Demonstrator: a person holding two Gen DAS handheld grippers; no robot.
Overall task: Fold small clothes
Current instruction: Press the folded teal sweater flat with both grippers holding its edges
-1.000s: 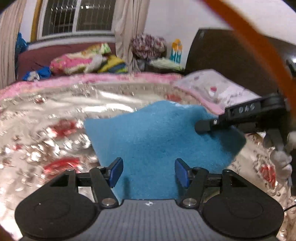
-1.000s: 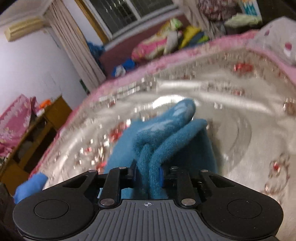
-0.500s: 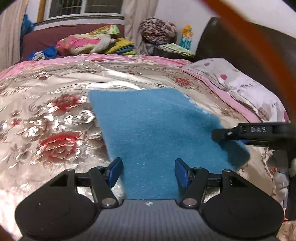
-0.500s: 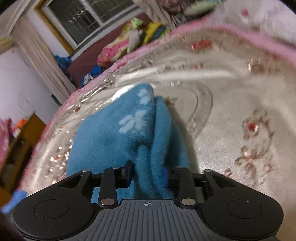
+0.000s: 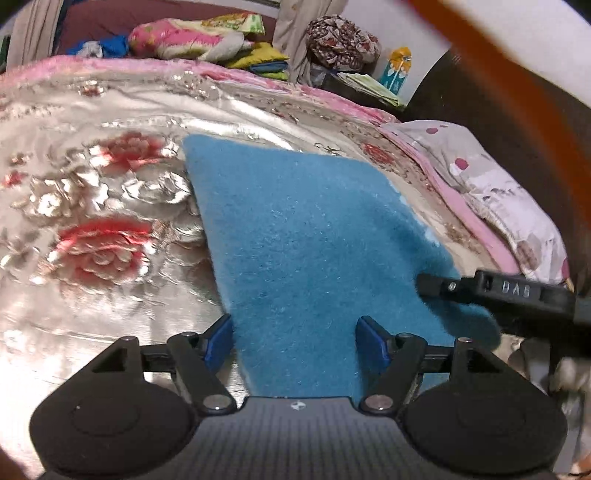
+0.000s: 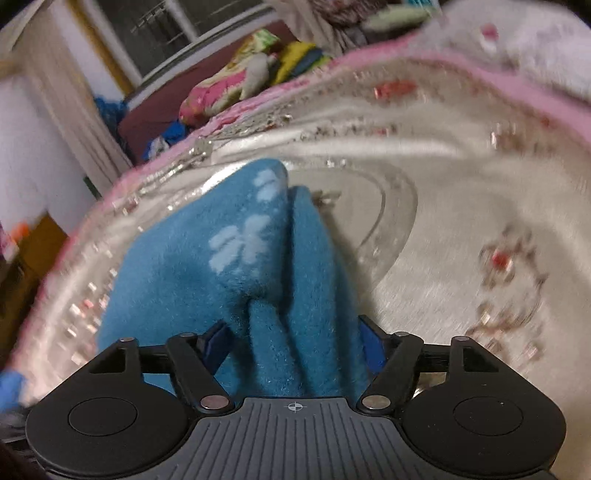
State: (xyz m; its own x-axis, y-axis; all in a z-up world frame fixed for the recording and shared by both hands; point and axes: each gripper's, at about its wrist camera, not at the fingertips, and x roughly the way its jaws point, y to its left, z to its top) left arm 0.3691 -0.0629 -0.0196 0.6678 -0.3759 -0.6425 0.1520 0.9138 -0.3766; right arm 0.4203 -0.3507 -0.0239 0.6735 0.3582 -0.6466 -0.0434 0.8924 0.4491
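Observation:
A blue fleece garment (image 5: 314,236) lies flat on the shiny floral bedspread (image 5: 92,206). My left gripper (image 5: 295,341) is open, its blue pads either side of the garment's near edge, not gripping. In the right wrist view the garment (image 6: 229,266), with pale paw prints, bunches between the jaws of my right gripper (image 6: 293,345), which now stand wide open around the folds. The right gripper's finger (image 5: 491,291) shows in the left wrist view at the garment's right corner.
A pillow (image 5: 495,199) lies at the bed's right side by a dark headboard (image 5: 517,122). Piled clothes (image 5: 192,33) sit beyond the far bed edge. An orange cable (image 5: 498,62) crosses the upper right. A wooden cabinet (image 6: 33,251) stands left of the bed.
My right gripper has opened and let go of the blue garment it held pinched. The garment has come down and flattened on the bed. My left gripper stays open at the near edge.

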